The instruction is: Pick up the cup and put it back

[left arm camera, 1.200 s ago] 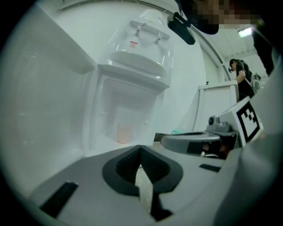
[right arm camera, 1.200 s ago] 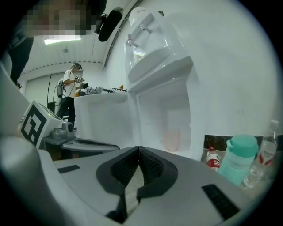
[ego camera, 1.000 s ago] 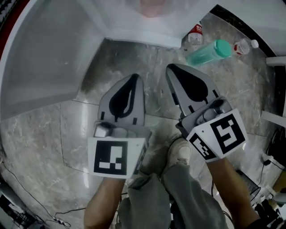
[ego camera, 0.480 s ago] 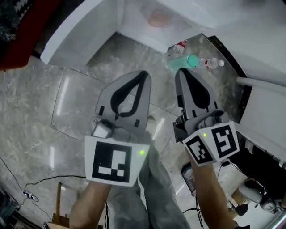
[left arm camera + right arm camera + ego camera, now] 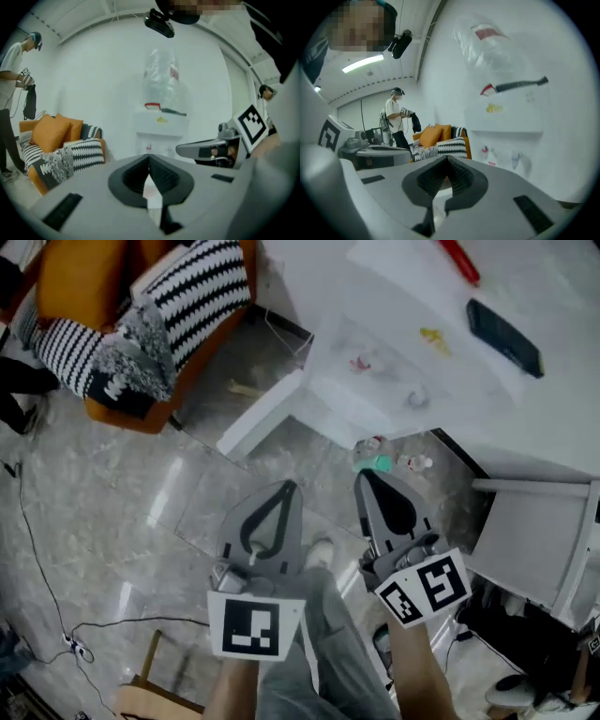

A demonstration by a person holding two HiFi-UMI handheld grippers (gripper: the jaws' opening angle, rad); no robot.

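Marble floor underfoot. Left tongs and right tongs side by side, both closed tight, nothing held. Pinkish cup on shelf under white surface, well ahead of tongs; bottles on floor nearby

1. The left tongs fill the bottom, jaws pressed together with nothing between them.
2. The right tongs lie level just to their right.
3. Ahead stands a white table bearing a clear plastic bag.
4. At left, orange cushions and striped cushions sit on a sofa.
5. A person stands beyond the sofa.
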